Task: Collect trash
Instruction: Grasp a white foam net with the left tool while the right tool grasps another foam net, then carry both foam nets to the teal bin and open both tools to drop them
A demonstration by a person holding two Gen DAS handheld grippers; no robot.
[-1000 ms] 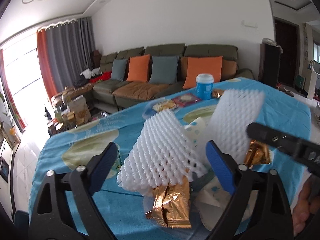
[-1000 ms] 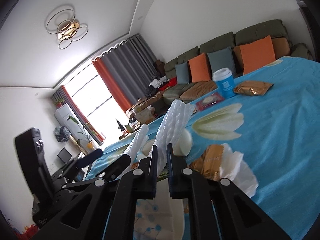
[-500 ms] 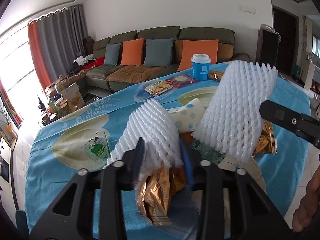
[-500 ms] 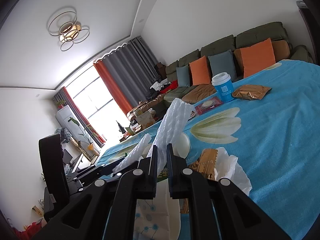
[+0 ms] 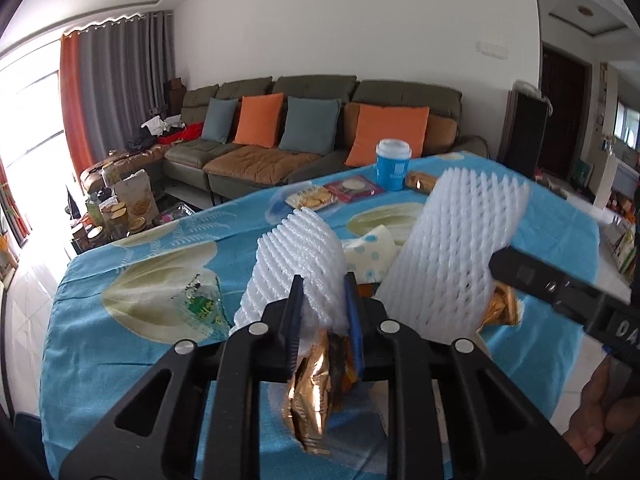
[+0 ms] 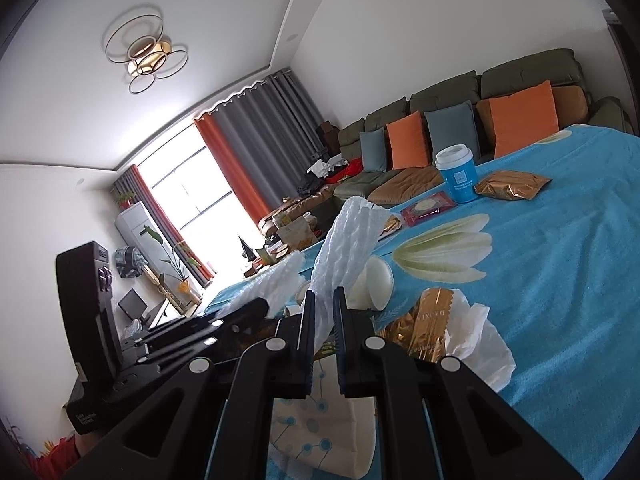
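Pinching foam net point(image 5: 298, 264) between left claw point(image 5: 323, 320) fingers — lifted.

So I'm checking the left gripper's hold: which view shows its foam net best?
The left wrist view: the foam net fills the centre, pinched in the left gripper. The right wrist view shows only a thin edge of it behind the right gripper.

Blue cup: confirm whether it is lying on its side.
No, the blue cup stands upright on the tablecloth, its white lid on top.
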